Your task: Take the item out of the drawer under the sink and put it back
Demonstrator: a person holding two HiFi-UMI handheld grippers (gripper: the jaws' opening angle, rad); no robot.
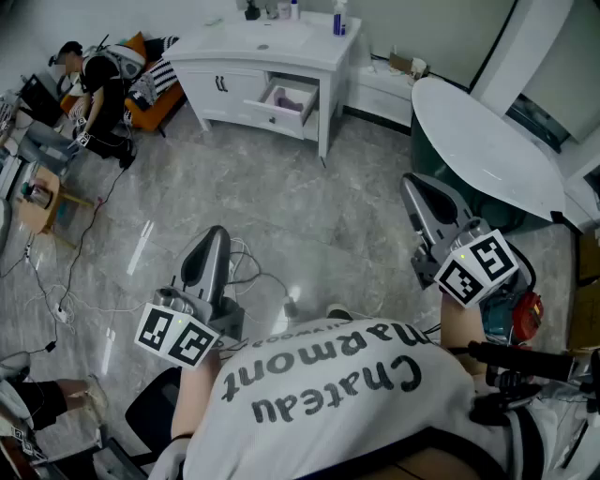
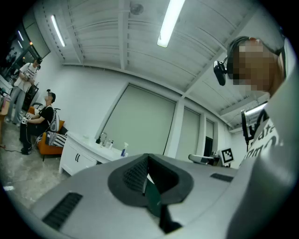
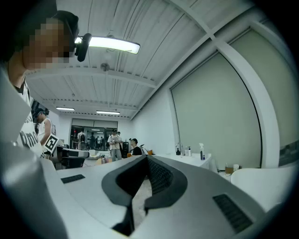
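Observation:
The white sink cabinet (image 1: 258, 66) stands across the room at the top of the head view. Its drawer (image 1: 286, 101) is pulled open, with a pale purple item (image 1: 293, 99) lying inside. My left gripper (image 1: 214, 236) is held up near my chest, far from the cabinet, jaws shut and empty. My right gripper (image 1: 415, 187) is raised on the other side, also shut with nothing in it. The left gripper view shows its jaws (image 2: 148, 161) meeting, with the cabinet (image 2: 79, 156) small behind them. The right gripper (image 3: 146, 161) points past the cabinet top (image 3: 194, 158).
A dark tub with a white oval top (image 1: 483, 141) stands right of the cabinet. Bottles (image 1: 338, 19) sit on the counter. A seated person (image 1: 101, 89) on an orange sofa is at far left, and cables (image 1: 70, 281) trail over the grey marble floor.

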